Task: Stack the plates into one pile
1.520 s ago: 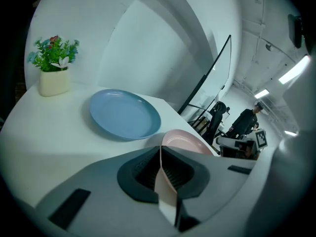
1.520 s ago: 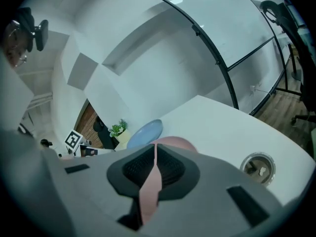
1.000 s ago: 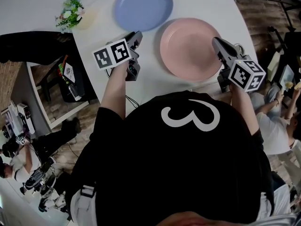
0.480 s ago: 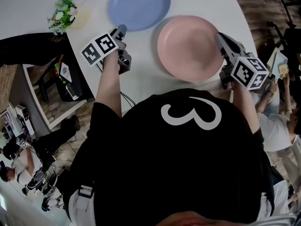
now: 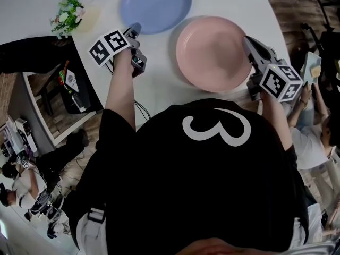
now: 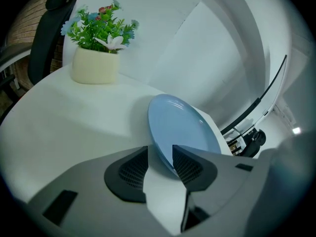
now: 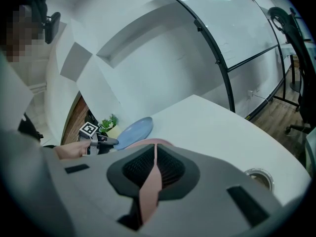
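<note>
**While pink is gripped, blue sits between open jaws**

Since both plates lie flat and separate on the table [image 5: 159, 89], no pile exists yet. The pink plate [image 5: 212, 52] serves as the marker: it rests hollow side up near the person's edge of the table. The blue plate [image 5: 155, 7] lies just beside it, up and to the left in the head view, also hollow side up, and the two rims are close but apart. Both are round, so neither has a long axis or a heading, only a flat, upward-facing lie.

The right gripper [image 7: 154, 154] sits at the pink plate's right rim and is clenched on it; the rim shows as a thin pink edge pinched between the pads. Whether that plate is lifted at all I cannot tell.

The left gripper [image 6: 160, 154] is left of the pink plate, at the blue plate's near rim. Its jaws have just been opening and stand wide, with the blue rim in the gap but not pressed by either pad.

The step in hand looks like taking hold of the blue plate. Next, that gripper probably needs to close squarely on the rim, then one plate must be raised level and set on the other.

A small potted plant [image 5: 68, 16] stands well to the left of the pink plate, beyond the blue one.
</note>
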Demonstrator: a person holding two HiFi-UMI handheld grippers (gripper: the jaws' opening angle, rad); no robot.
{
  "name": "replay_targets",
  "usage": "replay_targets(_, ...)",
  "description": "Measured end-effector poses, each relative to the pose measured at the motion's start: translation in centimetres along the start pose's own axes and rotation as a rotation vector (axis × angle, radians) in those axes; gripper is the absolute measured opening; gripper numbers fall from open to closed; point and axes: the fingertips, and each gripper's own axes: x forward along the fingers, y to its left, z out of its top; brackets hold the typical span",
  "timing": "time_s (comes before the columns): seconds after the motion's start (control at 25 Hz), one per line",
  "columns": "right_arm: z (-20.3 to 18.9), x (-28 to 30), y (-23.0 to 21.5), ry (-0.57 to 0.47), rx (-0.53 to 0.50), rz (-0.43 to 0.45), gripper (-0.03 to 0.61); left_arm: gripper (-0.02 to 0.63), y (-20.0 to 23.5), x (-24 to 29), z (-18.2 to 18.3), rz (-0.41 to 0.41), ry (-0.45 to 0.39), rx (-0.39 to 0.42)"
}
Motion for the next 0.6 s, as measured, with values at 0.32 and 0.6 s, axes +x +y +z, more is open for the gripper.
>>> replay_targets(0.32, -0.12, 0.09, -0.13, 0.002, 0.004, -0.005, 0.032, 0.109, -0.23, 0.7, -0.03, 0.012, 0.035, -0.045)
replay_targets(0.6, -0.4, 0.13, -0.18, 0.003, 0.006, -0.006, 0.032, 0.066, 0.22, 0.79, 0.5, 0.01, 0.012, -0.16)
